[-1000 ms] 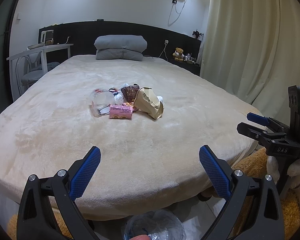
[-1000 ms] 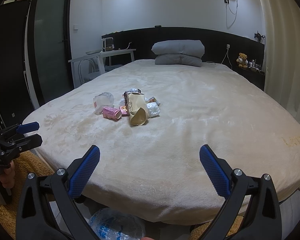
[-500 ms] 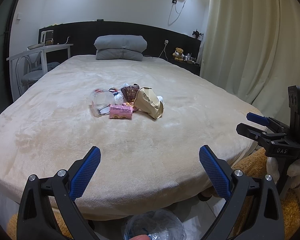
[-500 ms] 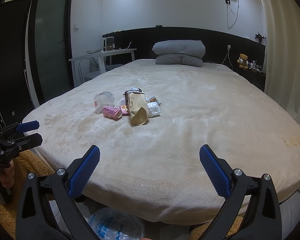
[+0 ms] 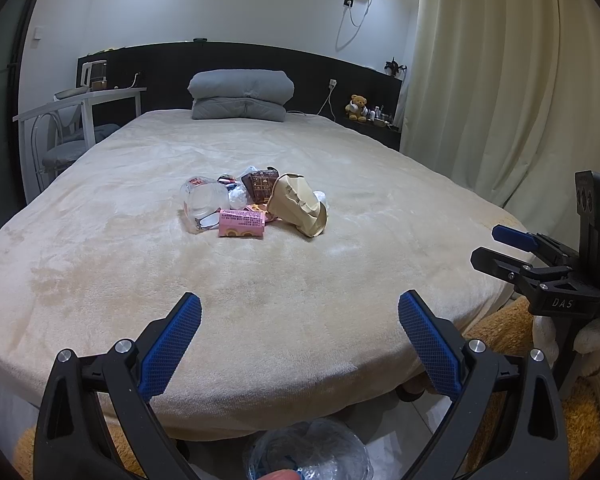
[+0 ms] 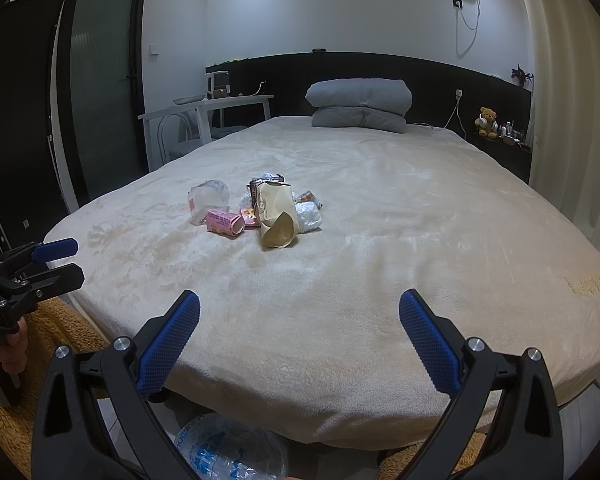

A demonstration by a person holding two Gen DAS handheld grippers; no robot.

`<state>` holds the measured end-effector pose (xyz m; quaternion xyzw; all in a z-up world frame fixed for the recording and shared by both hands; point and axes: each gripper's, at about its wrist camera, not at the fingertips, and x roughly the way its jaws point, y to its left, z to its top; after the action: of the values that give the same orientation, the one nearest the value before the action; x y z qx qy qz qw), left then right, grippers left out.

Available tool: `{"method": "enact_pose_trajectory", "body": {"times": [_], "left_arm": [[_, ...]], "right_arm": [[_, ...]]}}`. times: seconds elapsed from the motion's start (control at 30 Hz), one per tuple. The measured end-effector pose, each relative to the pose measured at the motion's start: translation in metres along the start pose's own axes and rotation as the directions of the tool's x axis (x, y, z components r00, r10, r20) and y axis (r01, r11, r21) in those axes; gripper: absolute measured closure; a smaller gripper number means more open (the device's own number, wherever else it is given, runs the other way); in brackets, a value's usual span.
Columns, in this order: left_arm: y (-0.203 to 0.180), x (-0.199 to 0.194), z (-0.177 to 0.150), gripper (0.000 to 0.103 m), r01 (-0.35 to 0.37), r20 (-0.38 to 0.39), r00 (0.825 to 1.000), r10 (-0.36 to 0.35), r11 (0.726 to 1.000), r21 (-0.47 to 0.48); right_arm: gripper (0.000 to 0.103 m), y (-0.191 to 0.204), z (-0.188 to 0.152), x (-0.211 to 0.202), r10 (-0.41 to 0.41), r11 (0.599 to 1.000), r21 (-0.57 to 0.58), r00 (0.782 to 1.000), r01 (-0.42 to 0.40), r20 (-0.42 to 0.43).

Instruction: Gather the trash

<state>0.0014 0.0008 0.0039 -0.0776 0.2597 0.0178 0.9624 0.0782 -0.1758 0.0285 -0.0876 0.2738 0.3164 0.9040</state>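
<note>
A small heap of trash lies mid-bed: a tan paper bag (image 5: 299, 209) (image 6: 276, 216), a pink carton (image 5: 242, 223) (image 6: 225, 222), a clear plastic cup (image 5: 201, 204) (image 6: 207, 199), a brown packet (image 5: 261, 184) and crumpled white plastic (image 6: 308, 216). My left gripper (image 5: 300, 312) stands open over the bed's near edge, well short of the heap, nothing between its fingers. My right gripper (image 6: 299, 310) is open too, likewise far from the heap. Each gripper shows in the other's view: the right one (image 5: 504, 248), the left one (image 6: 66, 260).
The beige bed (image 5: 300, 280) fills the room's middle, with folded grey bedding (image 5: 242, 94) at the head. A clear plastic bag (image 6: 228, 452) (image 5: 308, 452) hangs below the grippers. A white desk and chair (image 5: 76, 120) stand left, curtains (image 5: 500, 80) right, a teddy bear (image 5: 357, 107) by the headboard.
Almost nothing: the right gripper's view has crept slightly toward the bed; both grippers stay open and the trash has not moved.
</note>
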Motion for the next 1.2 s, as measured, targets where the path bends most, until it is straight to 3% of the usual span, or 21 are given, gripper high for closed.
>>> {"method": "enact_pose_trajectory", "body": {"times": [0.7, 1.2], "left_arm": [[0.007, 0.002, -0.001, 0.006, 0.015, -0.008, 1.000, -0.016, 1.000, -0.021], [0.006, 0.026, 0.005, 0.006, 0.027, -0.114, 0.993, -0.027, 1.000, 0.007]], "right_arm": [[0.004, -0.001, -0.006, 0.005, -0.003, 1.000, -0.005, 1.000, 0.002, -0.018], [0.004, -0.017, -0.006, 0.005, 0.025, 0.999, 0.048, 0.997, -0.021, -0.070]]}}
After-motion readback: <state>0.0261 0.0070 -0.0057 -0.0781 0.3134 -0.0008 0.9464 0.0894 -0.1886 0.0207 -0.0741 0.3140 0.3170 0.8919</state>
